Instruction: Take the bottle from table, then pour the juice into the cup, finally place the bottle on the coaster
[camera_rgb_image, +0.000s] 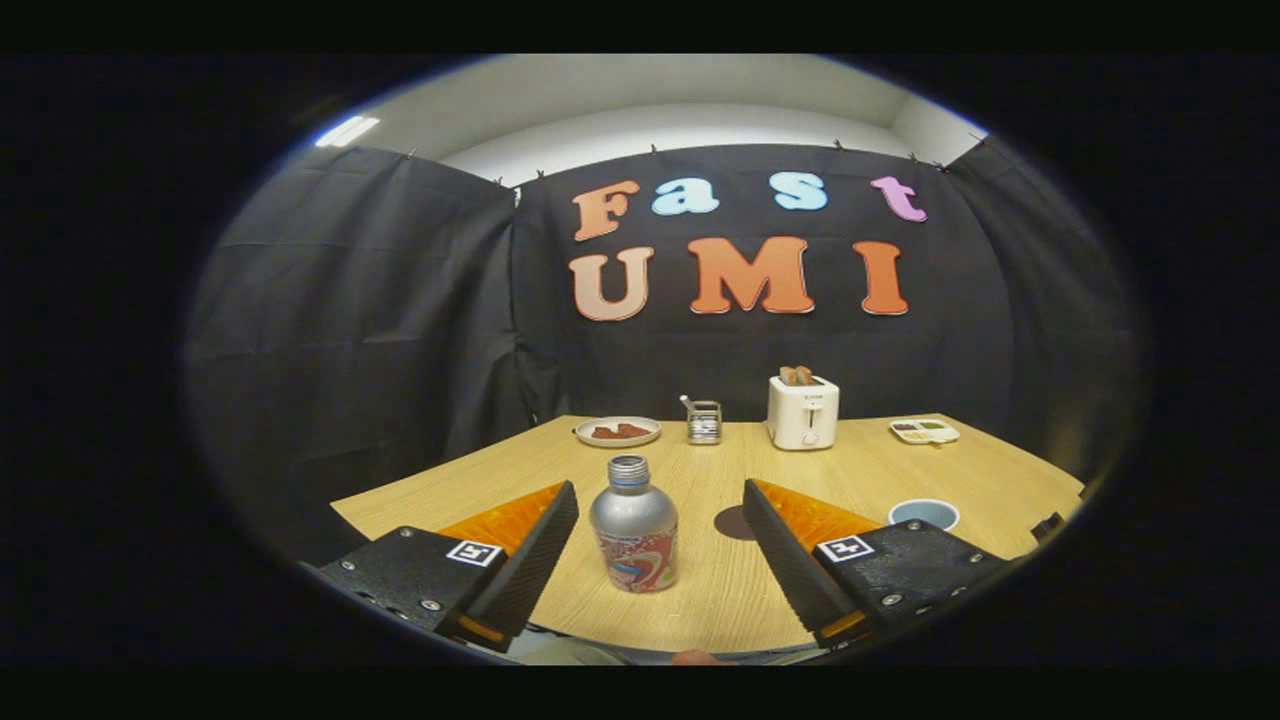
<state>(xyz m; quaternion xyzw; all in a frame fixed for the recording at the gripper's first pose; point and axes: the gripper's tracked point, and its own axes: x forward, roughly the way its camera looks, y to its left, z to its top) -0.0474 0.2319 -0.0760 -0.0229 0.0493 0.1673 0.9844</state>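
Tongs spread wide, gripping nothing. Bottle stands upright on bench between the fingers, touching neither; cap off, contents can't be seen. Cup sits beyond the right finger, inside can't tell. Coaster lies just beside that finger. At the back: plate w/ brown food, toaster w/ bread in slots, tray w/ bits.
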